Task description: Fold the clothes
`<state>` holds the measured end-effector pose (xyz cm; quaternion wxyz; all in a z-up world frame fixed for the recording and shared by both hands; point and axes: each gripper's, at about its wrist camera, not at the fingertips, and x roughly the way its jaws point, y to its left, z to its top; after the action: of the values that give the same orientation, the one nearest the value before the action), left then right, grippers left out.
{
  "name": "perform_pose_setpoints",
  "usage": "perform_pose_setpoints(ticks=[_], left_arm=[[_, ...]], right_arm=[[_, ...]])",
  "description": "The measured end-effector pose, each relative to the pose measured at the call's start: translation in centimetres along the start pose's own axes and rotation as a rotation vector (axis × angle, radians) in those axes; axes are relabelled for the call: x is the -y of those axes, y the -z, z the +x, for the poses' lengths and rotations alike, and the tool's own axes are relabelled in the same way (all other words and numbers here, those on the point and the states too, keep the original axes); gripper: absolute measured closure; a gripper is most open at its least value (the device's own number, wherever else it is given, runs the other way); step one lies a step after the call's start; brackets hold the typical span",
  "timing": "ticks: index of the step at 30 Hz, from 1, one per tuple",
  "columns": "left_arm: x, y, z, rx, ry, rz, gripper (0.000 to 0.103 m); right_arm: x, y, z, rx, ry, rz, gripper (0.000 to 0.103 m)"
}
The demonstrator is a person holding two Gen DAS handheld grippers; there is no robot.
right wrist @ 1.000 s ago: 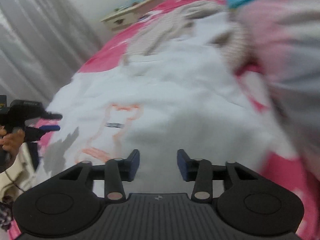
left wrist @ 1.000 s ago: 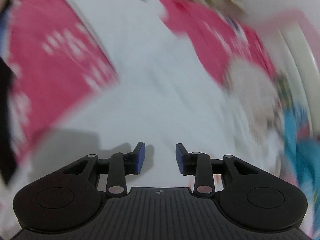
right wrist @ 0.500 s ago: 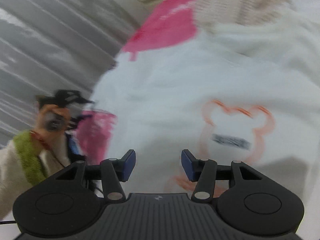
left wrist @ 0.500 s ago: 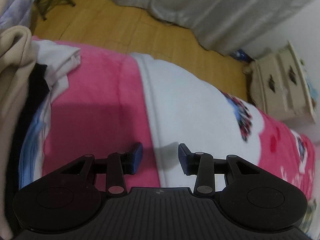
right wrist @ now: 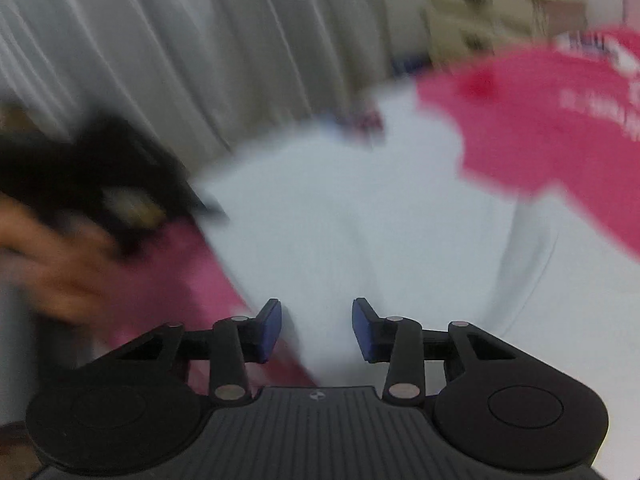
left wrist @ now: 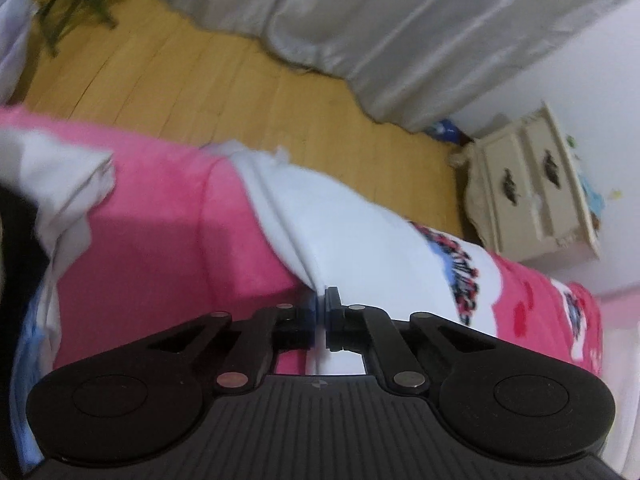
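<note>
A white garment (left wrist: pixel 360 232) lies spread on a pink blanket (left wrist: pixel 152 240) on the bed. My left gripper (left wrist: pixel 321 304) is shut on the garment's edge near the bed's side. In the right wrist view the same white garment (right wrist: pixel 360 232) fills the middle, blurred. My right gripper (right wrist: pixel 316 328) is open, its blue pads (right wrist: pixel 270 330) low over the garment's near edge. The left gripper and the hand that holds it (right wrist: pixel 100 208) show as a dark blur at the left of that view.
A cream bedside cabinet (left wrist: pixel 532 184) stands by the wall at the right. Grey curtains (left wrist: pixel 360 20) hang behind a wooden floor (left wrist: pixel 200 80). Other folded clothes (left wrist: pixel 52 184) lie at the left on the bed.
My left gripper has closed on the white garment's edge; it was open half a second ago. My right gripper has swung left and down toward the garment's near edge, still open.
</note>
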<state>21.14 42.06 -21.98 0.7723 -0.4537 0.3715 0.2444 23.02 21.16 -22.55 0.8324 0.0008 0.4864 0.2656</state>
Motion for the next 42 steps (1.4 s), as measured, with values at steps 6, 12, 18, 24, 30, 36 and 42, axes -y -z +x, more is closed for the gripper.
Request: perform_pose_setpoints(ticks=[6, 12, 18, 24, 30, 36, 42], left_arm=[[5.3, 2.6, -5.8, 0.109, 0.164, 0.326, 0.102], [10.4, 14.6, -17.5, 0.381, 0.478, 1.185, 0.102], [3.7, 29.9, -18.3, 0.19, 0.52, 1.989, 0.09], [1.6, 32.6, -15.6, -0.082, 0.343, 2.1, 0.076], [4.4, 24.5, -15.7, -0.313, 0.316, 1.561, 0.066], [8.3, 21.3, -12.2, -0.269, 0.29, 1.139, 0.065], [10.9, 23.9, -6.5, -0.251, 0.181, 1.292, 0.065]], right_arm=[[3.0, -0.7, -1.0, -0.005, -0.116, 0.243, 0.064], [13.9, 6.4, -14.6, 0.324, -0.293, 0.714, 0.06], [20.5, 17.1, -23.3, 0.315, -0.059, 0.792, 0.051], [22.6, 21.2, -25.7, 0.251, -0.001, 0.78, 0.051], [20.6, 17.0, -24.1, 0.215, -0.109, 0.648, 0.049], [17.3, 12.4, -22.0, 0.228, -0.149, 0.601, 0.049], [15.8, 14.8, -25.6, 0.255, -0.161, 0.597, 0.049]])
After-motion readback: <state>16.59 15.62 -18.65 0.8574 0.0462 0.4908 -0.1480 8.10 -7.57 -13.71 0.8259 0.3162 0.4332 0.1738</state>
